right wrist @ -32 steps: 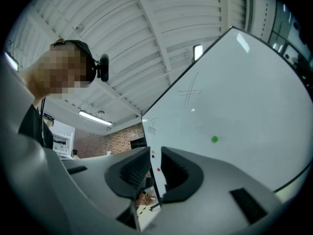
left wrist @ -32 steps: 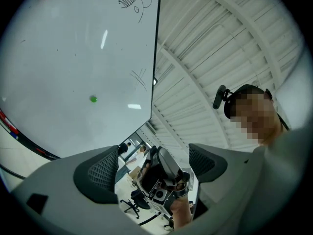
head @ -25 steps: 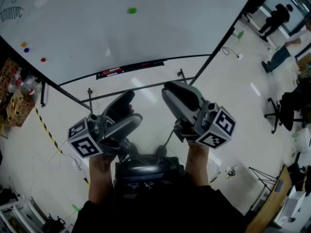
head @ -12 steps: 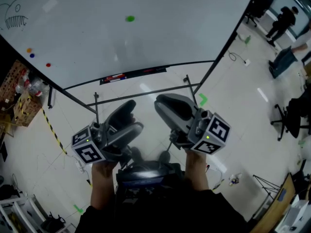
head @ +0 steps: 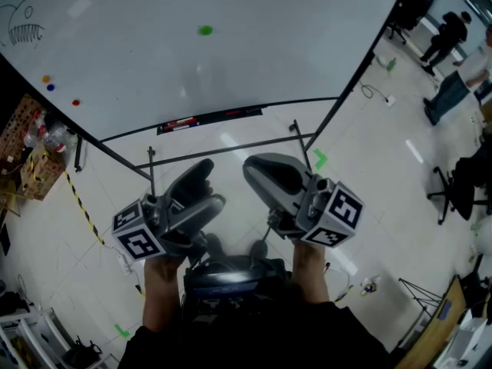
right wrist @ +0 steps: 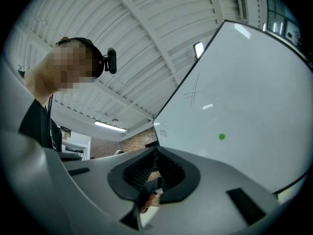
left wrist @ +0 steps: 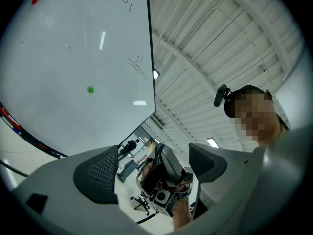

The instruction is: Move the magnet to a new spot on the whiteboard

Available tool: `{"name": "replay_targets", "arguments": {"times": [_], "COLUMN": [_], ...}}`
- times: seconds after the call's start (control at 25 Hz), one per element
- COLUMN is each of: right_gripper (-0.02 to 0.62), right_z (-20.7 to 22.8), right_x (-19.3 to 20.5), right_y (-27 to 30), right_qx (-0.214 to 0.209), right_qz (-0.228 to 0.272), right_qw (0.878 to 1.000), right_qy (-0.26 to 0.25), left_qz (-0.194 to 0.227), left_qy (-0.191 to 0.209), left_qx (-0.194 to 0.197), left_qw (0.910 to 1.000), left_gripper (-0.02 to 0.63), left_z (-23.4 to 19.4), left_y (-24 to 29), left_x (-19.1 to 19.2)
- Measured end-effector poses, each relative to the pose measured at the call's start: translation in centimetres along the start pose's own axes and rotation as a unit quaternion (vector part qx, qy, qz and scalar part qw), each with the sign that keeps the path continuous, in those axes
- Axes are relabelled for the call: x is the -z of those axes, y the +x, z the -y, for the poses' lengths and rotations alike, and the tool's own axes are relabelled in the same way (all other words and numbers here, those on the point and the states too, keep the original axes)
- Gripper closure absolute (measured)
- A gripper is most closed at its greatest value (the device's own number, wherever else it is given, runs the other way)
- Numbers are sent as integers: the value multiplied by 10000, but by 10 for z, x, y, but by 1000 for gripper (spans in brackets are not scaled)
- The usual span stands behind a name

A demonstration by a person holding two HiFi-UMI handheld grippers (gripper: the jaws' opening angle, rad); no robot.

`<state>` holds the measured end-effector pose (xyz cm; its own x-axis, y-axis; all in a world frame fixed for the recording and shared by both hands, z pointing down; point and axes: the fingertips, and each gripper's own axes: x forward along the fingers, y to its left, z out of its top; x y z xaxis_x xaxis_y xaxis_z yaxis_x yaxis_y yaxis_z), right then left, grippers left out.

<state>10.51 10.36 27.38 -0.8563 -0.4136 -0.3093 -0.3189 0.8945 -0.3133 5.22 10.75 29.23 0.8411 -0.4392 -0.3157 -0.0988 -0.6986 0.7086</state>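
The green magnet [head: 205, 30] sits on the whiteboard [head: 254, 68] near the top centre of the head view, well apart from both claws, which are held side by side in the lower middle of the frame, in front of the board's stand. The left claw [head: 203, 187] is wide, its padded jaws clearly apart; in the left gripper view only the other gripper, farther off, shows through the gap. The right claw [head: 256, 167] has just been closing and is now narrow, its jaws pressed together with nothing between them. At the board's left edge three small magnets [head: 51, 88], orange, blue and red, cluster below a line drawing [head: 24, 31]. A marker tray [head: 207, 119] runs along the board's lower edge.
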Motion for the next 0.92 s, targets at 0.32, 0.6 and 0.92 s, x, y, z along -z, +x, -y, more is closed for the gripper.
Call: {"name": "replay_targets", "arguments": {"times": [0.32,0.6,0.92], "right_gripper": [558,563,563], "right_z": [-3,-2,1], "right_x": [1,1,-3], "right_y": [2,2,1], "right_qx": [-40,-58,-79], "right_qz": [-11,-20,53], "right_qw": [10000,10000,10000], "right_qy": [10,41,-4], "left_qz": [15,10,-22], "left_qy": [-14,-27,32], "left_qx": [0,-22,18], "left_qw": [10000,10000,10000], "left_gripper": [163,163,163], "left_z": [-1,-1,-2], "left_y": [-3,-2,3], "left_x": [-1,-1,-2]}}
